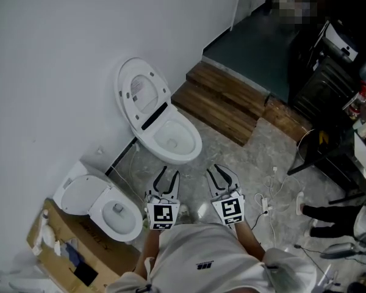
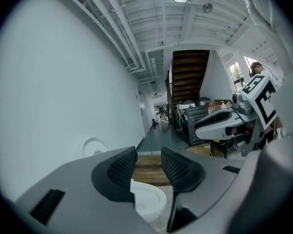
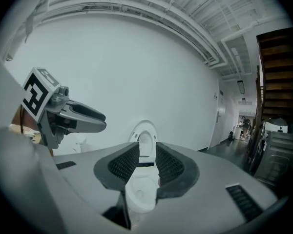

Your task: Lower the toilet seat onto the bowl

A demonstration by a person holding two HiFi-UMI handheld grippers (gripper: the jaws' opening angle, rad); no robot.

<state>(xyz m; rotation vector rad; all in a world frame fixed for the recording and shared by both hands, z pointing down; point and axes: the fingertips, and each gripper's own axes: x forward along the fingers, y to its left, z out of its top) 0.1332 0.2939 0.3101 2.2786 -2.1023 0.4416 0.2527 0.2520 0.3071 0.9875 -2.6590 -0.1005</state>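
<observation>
I am holding my 2 claws, the left claw [image 1: 165,174] and the right claw [image 1: 219,173], side by side in front of the toilet bowl [image 1: 182,145] and apart from it, each with its jaws drawn together on nothing. The toilet seat [image 1: 145,92] is standing raised behind the bowl, leaning back toward the white wall [image 1: 61,54], its long axis running up from the hinge and its opening facing me
</observation>
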